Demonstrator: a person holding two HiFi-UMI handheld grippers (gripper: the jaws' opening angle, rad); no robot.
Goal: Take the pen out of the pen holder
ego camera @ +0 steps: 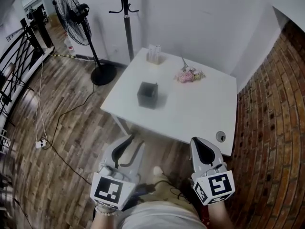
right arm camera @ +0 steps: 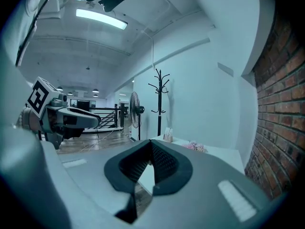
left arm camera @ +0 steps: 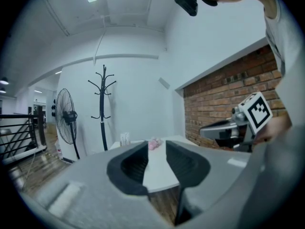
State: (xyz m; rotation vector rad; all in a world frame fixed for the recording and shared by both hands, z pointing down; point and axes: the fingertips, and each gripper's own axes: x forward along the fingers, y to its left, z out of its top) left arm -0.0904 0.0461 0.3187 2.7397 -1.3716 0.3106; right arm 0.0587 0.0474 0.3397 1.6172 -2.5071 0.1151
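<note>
Seemingly, left gripper (ego camera: pixel 135 142) and right gripper (ego camera: pixel 198 142) hang over floor (ego camera: pixel 71 142) — before table's (ego camera: pixel 190 128) edge.

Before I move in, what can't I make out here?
- Pen: head view, holder too small and blurred to show its inside.
- Holder: in neither gripper view; perhaps behind the fingers.
- White item at table's far edge: too small to identify.

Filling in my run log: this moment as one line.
left gripper: open, empty | right gripper: shut, empty | pen holder: on white table, untouched | both short of table
</note>
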